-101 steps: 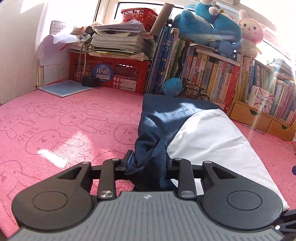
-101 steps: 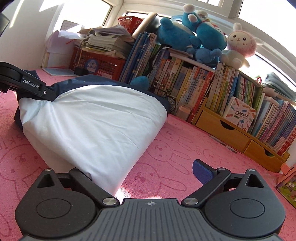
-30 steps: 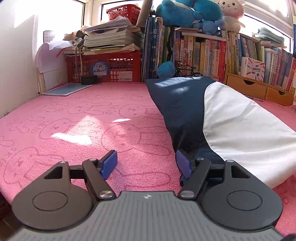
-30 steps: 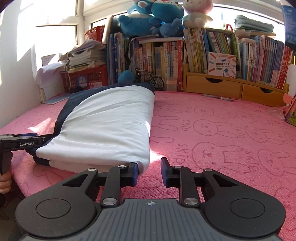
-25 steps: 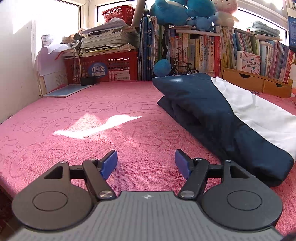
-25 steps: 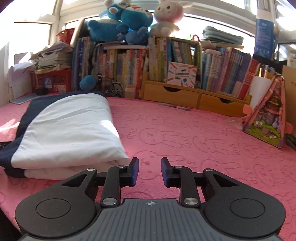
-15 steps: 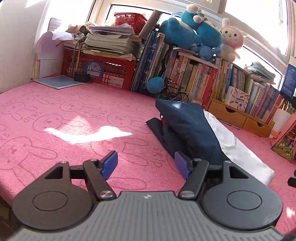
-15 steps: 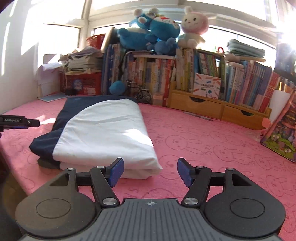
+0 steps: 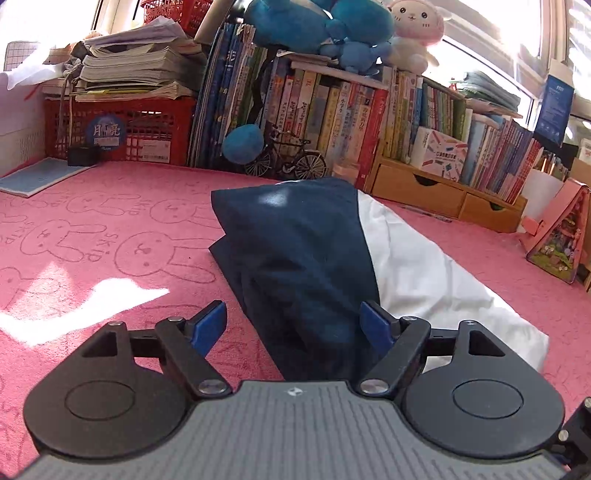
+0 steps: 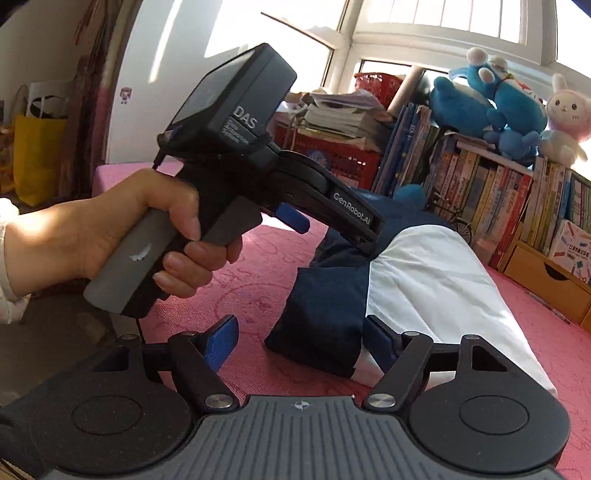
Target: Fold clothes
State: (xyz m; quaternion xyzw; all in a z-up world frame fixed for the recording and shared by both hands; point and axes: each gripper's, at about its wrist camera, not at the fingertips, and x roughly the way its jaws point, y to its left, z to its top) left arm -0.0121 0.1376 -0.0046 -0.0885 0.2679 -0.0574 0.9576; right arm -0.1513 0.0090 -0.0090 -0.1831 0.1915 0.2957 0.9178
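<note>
A folded garment, navy (image 9: 303,258) on one side and white (image 9: 424,266) on the other, lies on the pink bunny-print mat (image 9: 110,236). My left gripper (image 9: 291,325) stands over its near navy end with jaws opening. The cloth lies between the pads, close to the right pad (image 9: 375,325) and apart from the left one. In the right wrist view a hand (image 10: 110,236) holds the left gripper (image 10: 332,230) above the navy part. My right gripper (image 10: 301,341) straddles the garment's navy corner (image 10: 325,306). Its jaws are closing and the left pad (image 10: 221,339) is off the cloth.
Bookshelves (image 9: 369,122) with plush toys (image 9: 332,26) on top line the back. A red basket (image 9: 122,129) with paper stacks is at back left, wooden drawers (image 9: 417,188) at back right. A toy bicycle (image 9: 288,162) stands by the books. A yellow bag (image 10: 37,155) stands beyond the mat's left edge.
Both grippers have closed in on the garment's near navy end. The right view has swung left and now shows the left gripper and hand. Right jaws went from nearly shut to wide; left jaws spread further.
</note>
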